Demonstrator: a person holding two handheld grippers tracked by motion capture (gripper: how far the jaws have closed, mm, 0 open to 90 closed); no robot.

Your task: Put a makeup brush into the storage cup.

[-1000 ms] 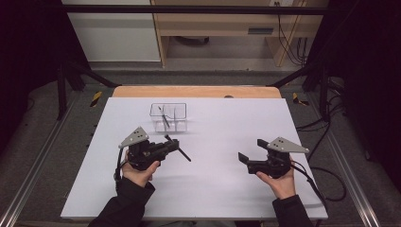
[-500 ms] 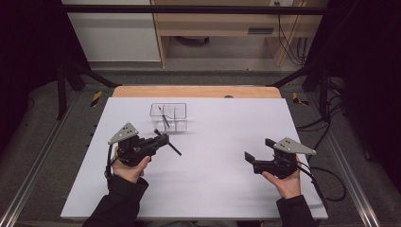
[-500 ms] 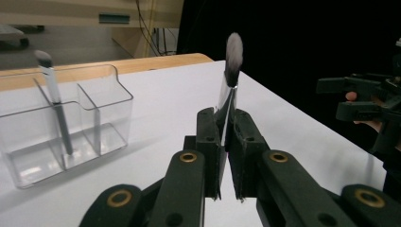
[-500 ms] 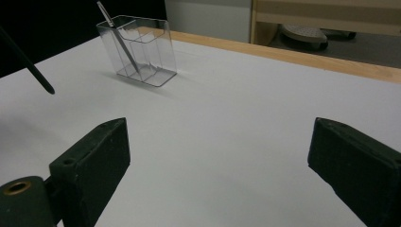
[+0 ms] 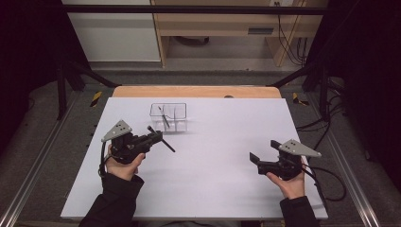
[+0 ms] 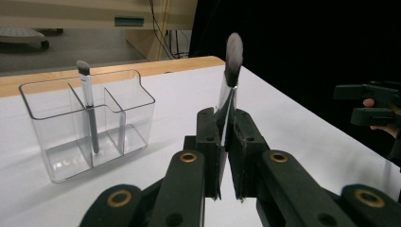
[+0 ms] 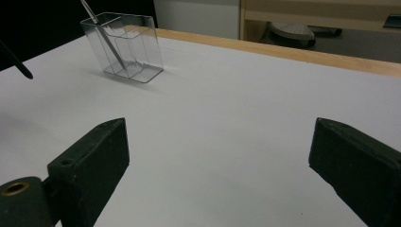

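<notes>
done: 1 brush stands in clear organizer
left gripper: clamped on 2nd brush, not yet in
right gripper: jaws wide, empty

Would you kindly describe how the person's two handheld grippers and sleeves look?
Both the left gripper and the right gripper are matte black, each topped by a grey three-cornered plate and trailing a black cable. The left gripper view shows brass-coloured rings at the linkage pivots. The sleeves are dark.
</notes>
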